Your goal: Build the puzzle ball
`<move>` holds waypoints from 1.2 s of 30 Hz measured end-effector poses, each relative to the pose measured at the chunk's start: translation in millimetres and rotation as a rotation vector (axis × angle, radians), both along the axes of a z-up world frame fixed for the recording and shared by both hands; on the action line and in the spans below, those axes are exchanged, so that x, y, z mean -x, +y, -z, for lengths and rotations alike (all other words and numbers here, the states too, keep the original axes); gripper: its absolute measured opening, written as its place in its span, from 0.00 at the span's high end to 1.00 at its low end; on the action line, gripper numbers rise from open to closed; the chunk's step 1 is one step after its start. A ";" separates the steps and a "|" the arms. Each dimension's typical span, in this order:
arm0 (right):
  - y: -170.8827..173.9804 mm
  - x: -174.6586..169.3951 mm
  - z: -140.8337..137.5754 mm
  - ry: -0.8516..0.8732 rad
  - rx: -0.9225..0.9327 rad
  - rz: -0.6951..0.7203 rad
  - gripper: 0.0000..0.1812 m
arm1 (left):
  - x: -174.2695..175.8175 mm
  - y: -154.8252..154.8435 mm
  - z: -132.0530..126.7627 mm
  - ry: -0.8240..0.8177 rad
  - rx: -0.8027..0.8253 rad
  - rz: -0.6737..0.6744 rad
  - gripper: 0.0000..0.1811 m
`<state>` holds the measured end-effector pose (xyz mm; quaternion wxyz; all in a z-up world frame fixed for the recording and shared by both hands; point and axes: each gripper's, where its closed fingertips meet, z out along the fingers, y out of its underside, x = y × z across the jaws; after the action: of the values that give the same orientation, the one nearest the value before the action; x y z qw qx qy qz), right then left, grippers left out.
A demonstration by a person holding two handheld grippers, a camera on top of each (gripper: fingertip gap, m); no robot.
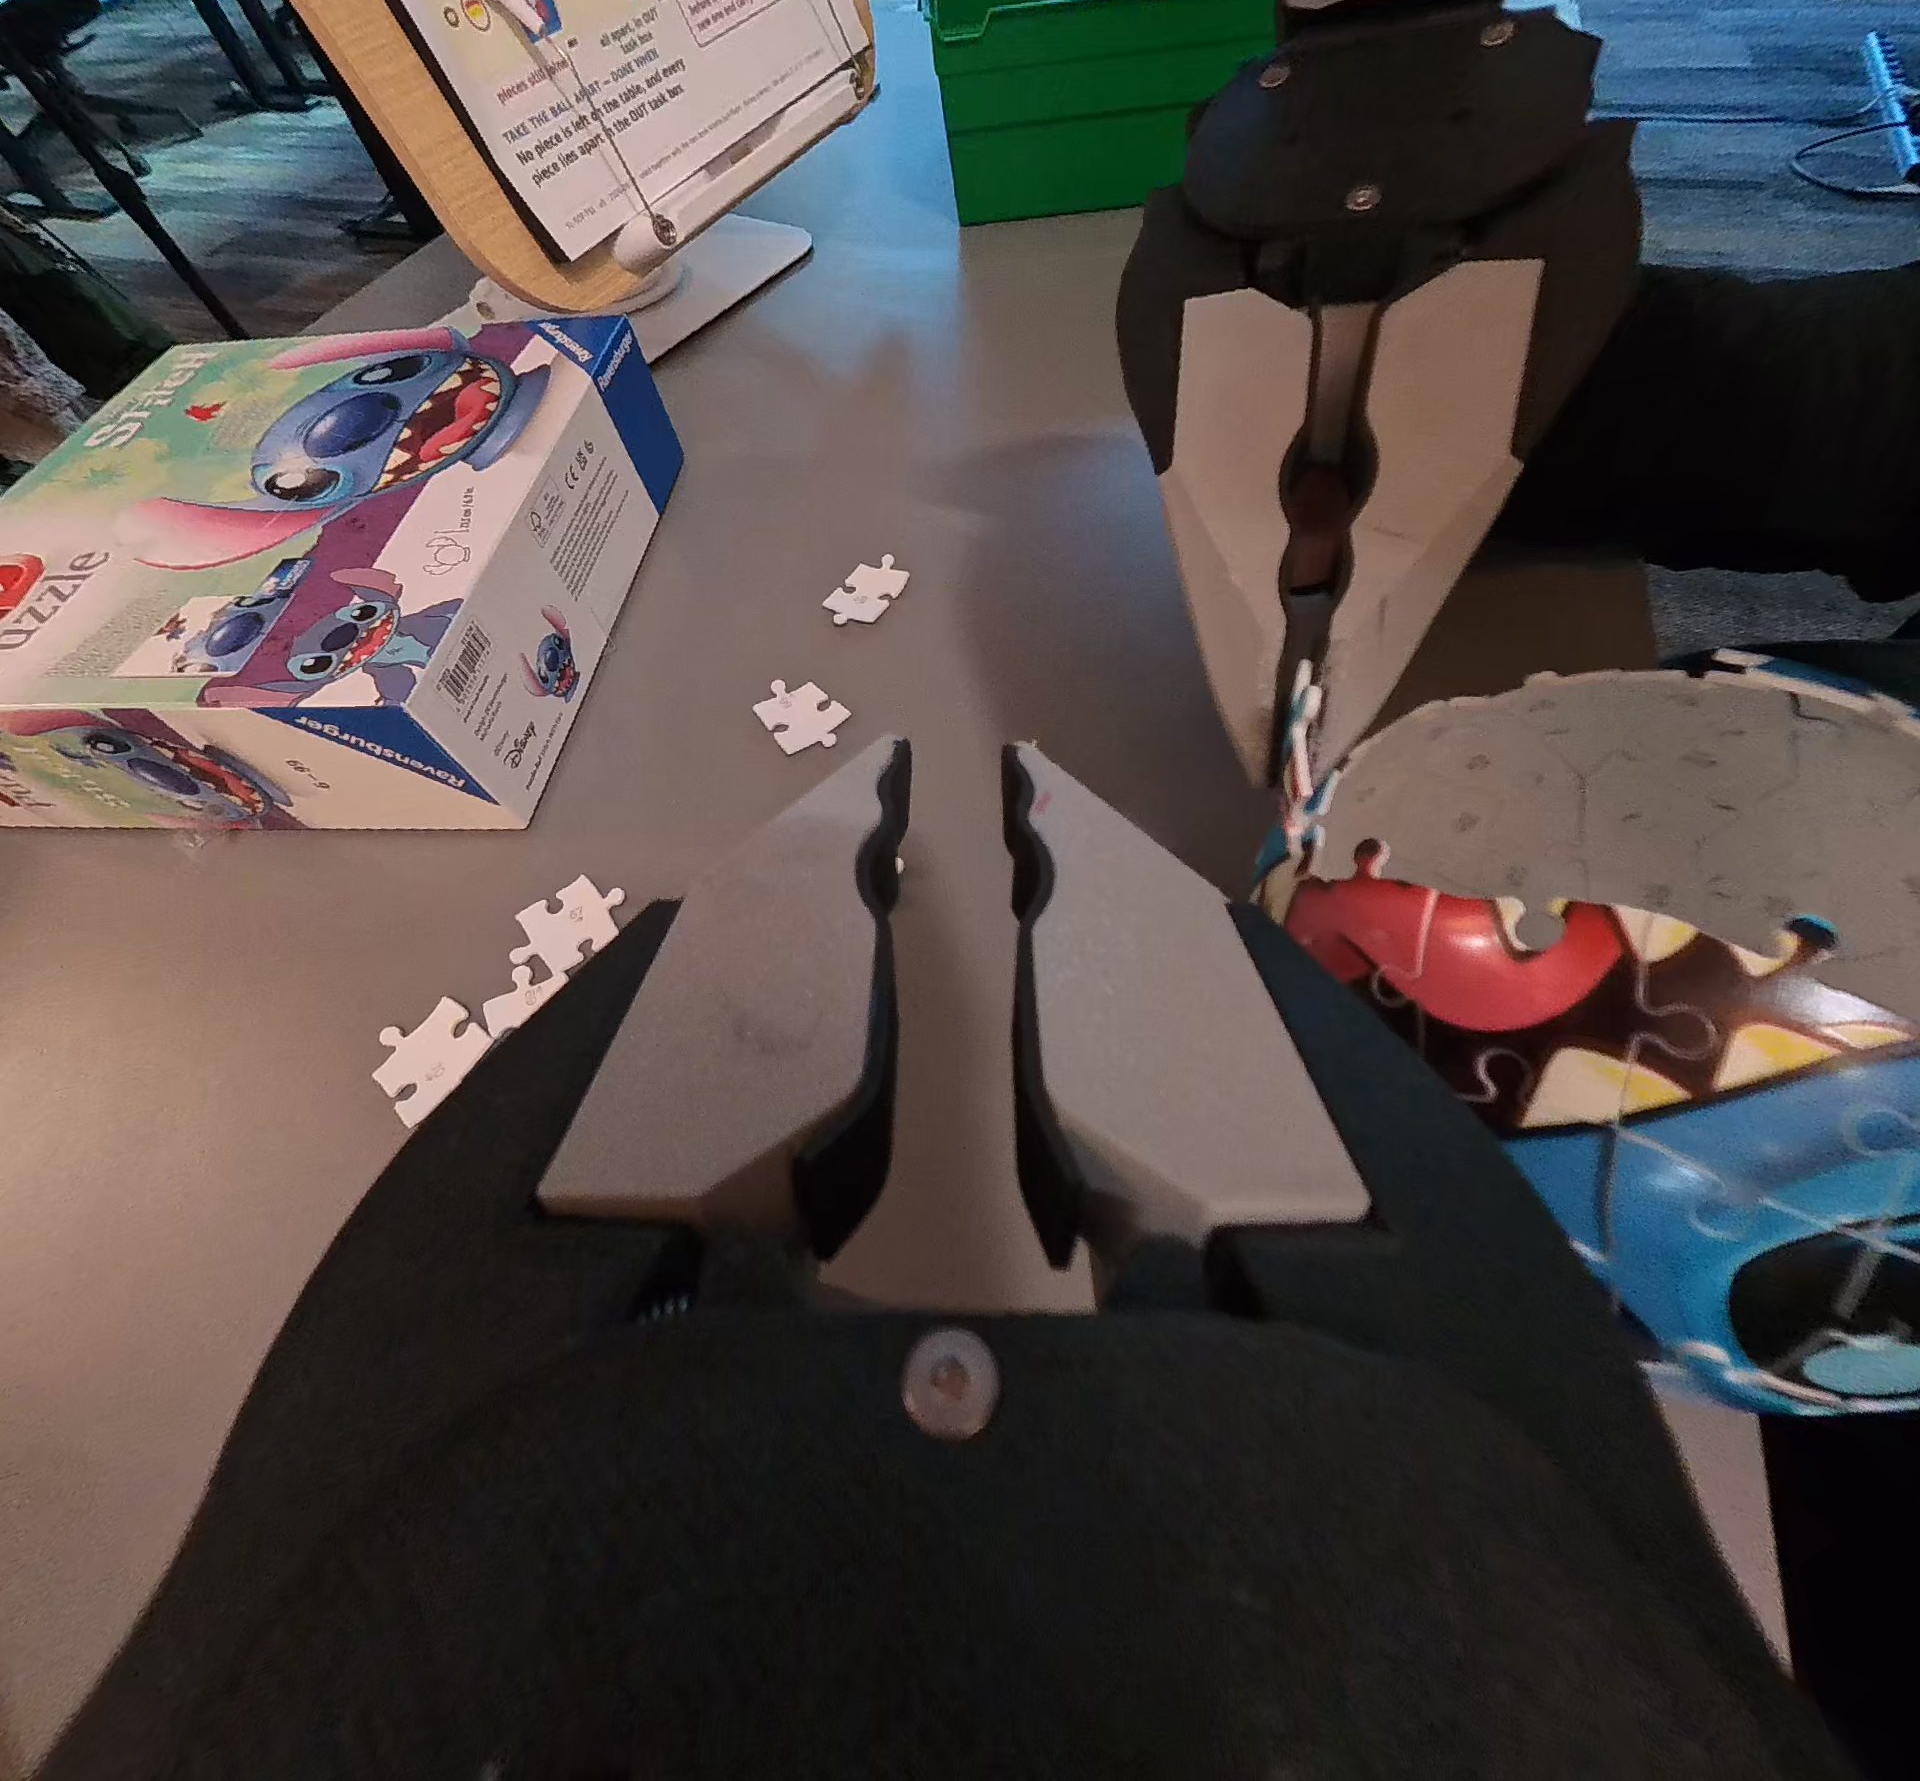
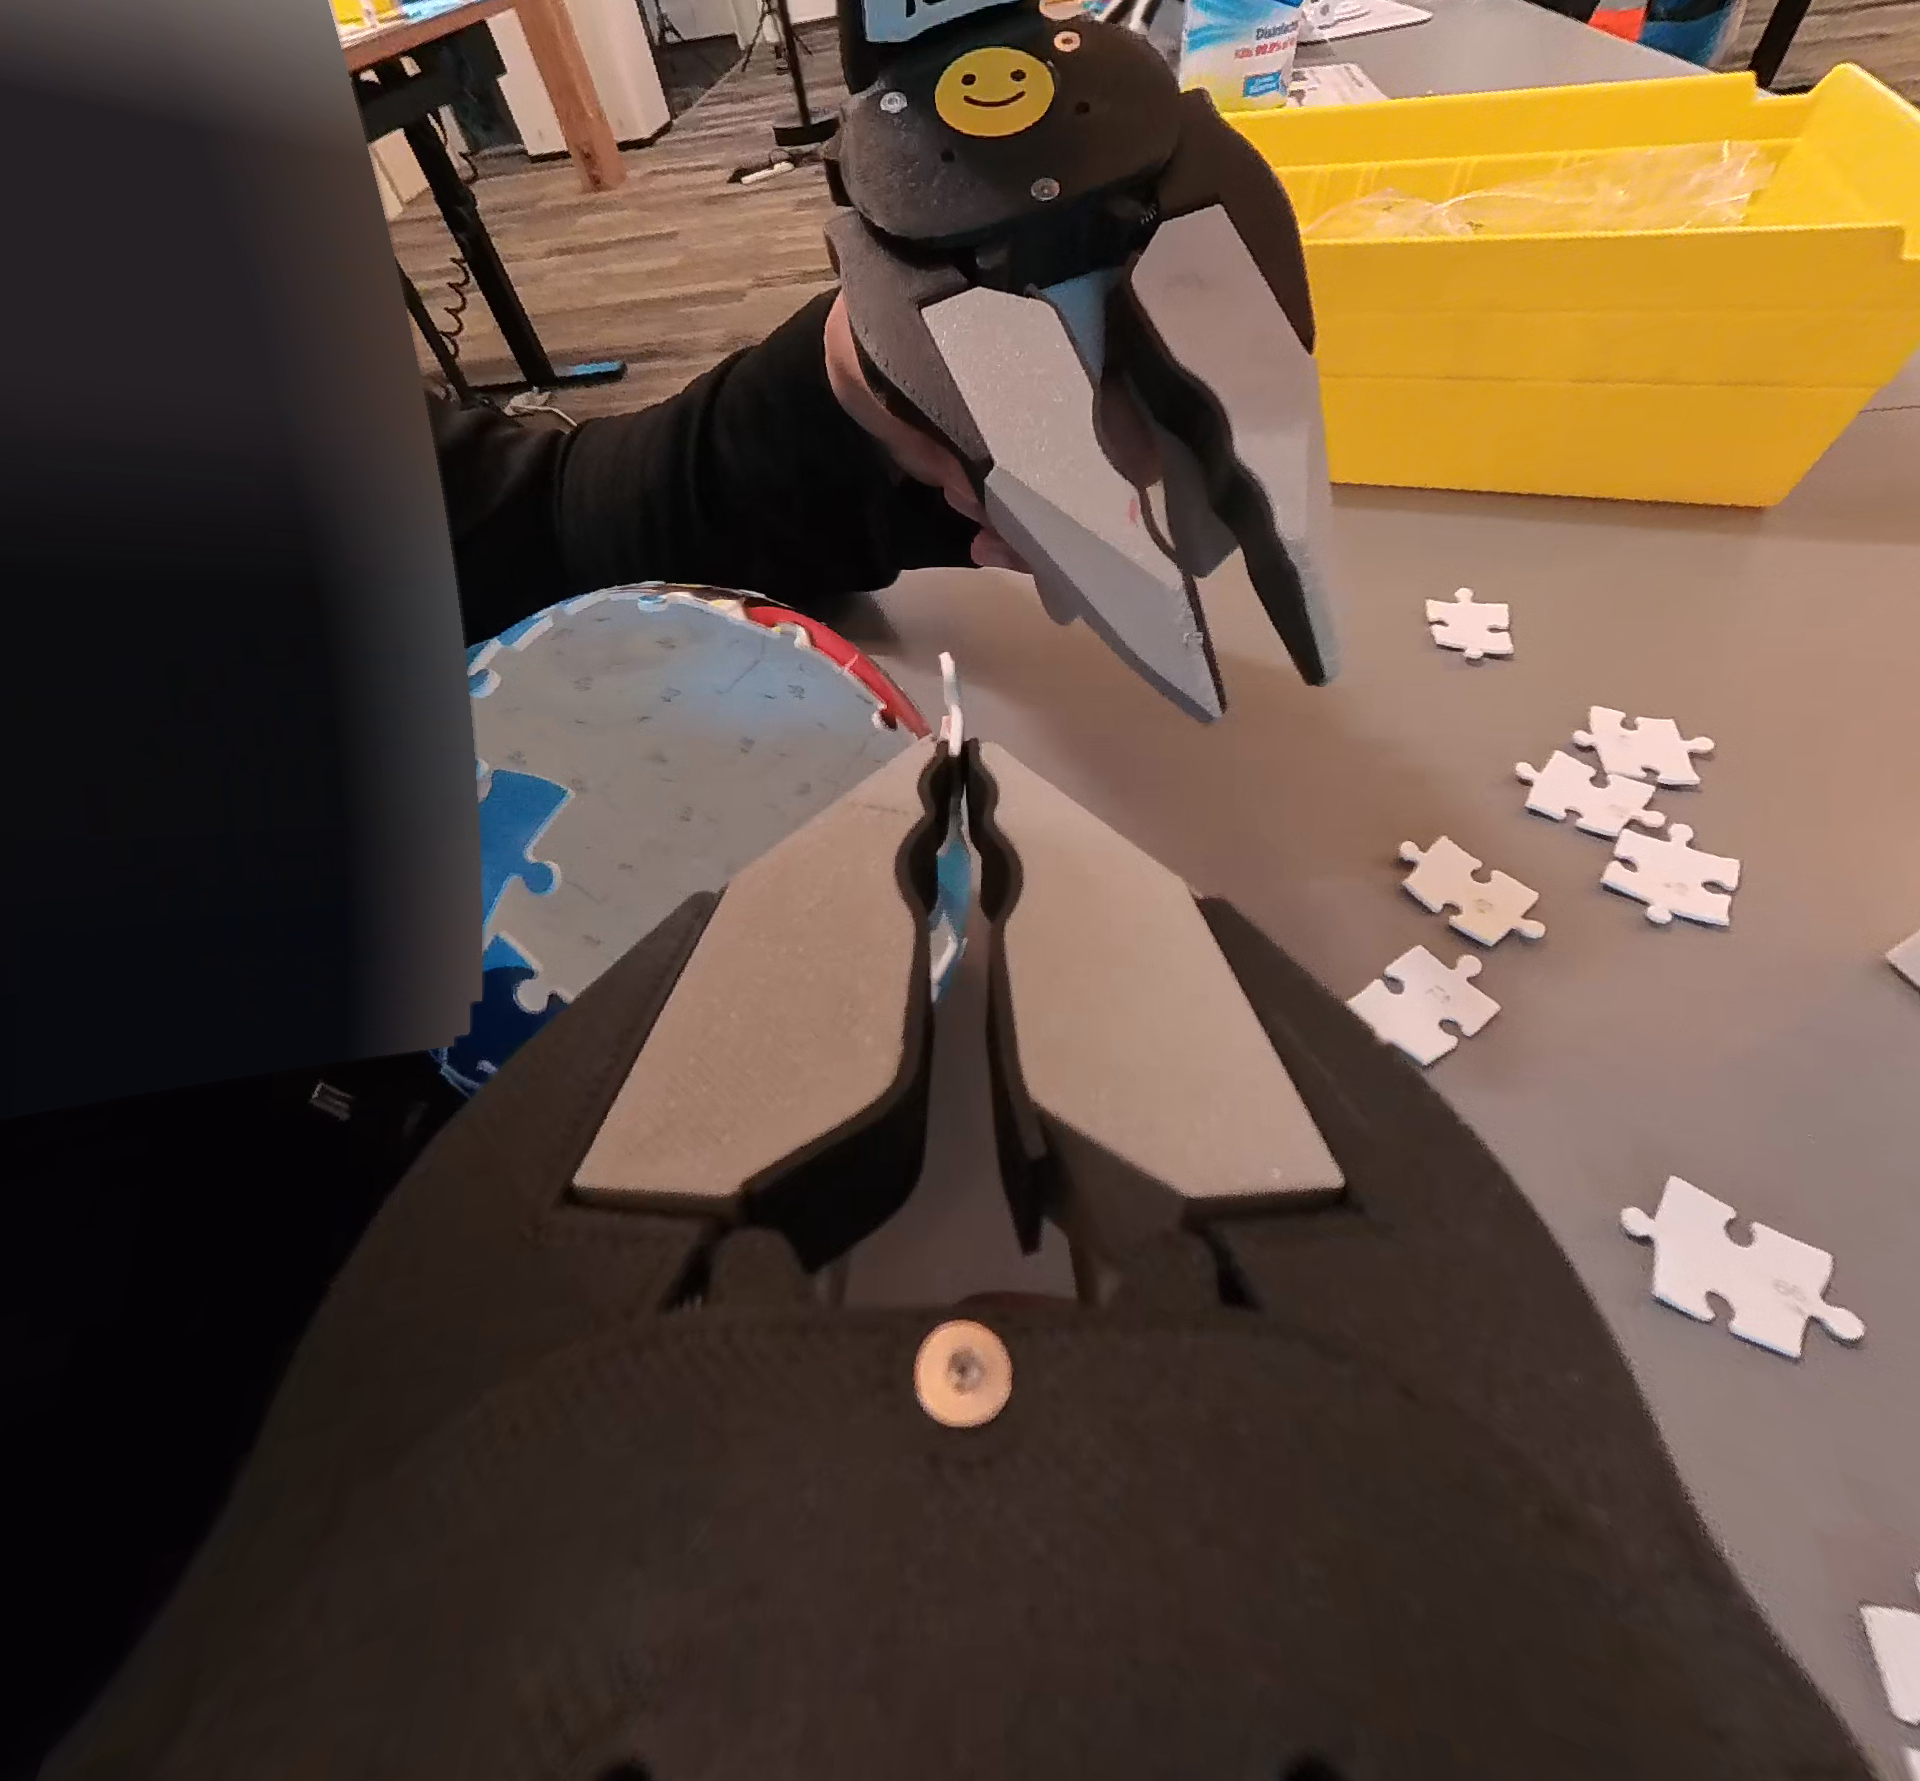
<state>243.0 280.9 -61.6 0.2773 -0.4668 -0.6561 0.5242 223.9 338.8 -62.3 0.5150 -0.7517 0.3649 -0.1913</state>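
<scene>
The right gripper [image 2: 961,755] is pinching one thin puzzle piece [image 2: 948,708] edge-on between its closed jaws, just beside the open rim of the half-built puzzle ball [image 2: 665,744]. The ball is sitting at the table's near edge. The left gripper [image 1: 956,760] is hovering over the table with its jaws a little apart and holding nothing. The shell is looking light, stiff but fragile, so the ball probably needs steadying at its rim while the piece is being pressed in. Loose pieces [image 2: 1470,890] are lying white side up on the table. The yellow bin [image 2: 1579,401] is holding clear plastic; what the green bin [image 1: 1091,69] holds cannot be seen.
</scene>
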 end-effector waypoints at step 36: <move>-5.8 0.2 0.3 0.028 -0.150 0.026 1.00 | 1.3 2.0 7.7 0.041 0.008 -0.010 0.92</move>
<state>242.8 275.0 -61.9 0.3274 -0.4458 -0.6834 0.4766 222.6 340.8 -69.9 0.5052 -0.7593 0.3709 -0.1751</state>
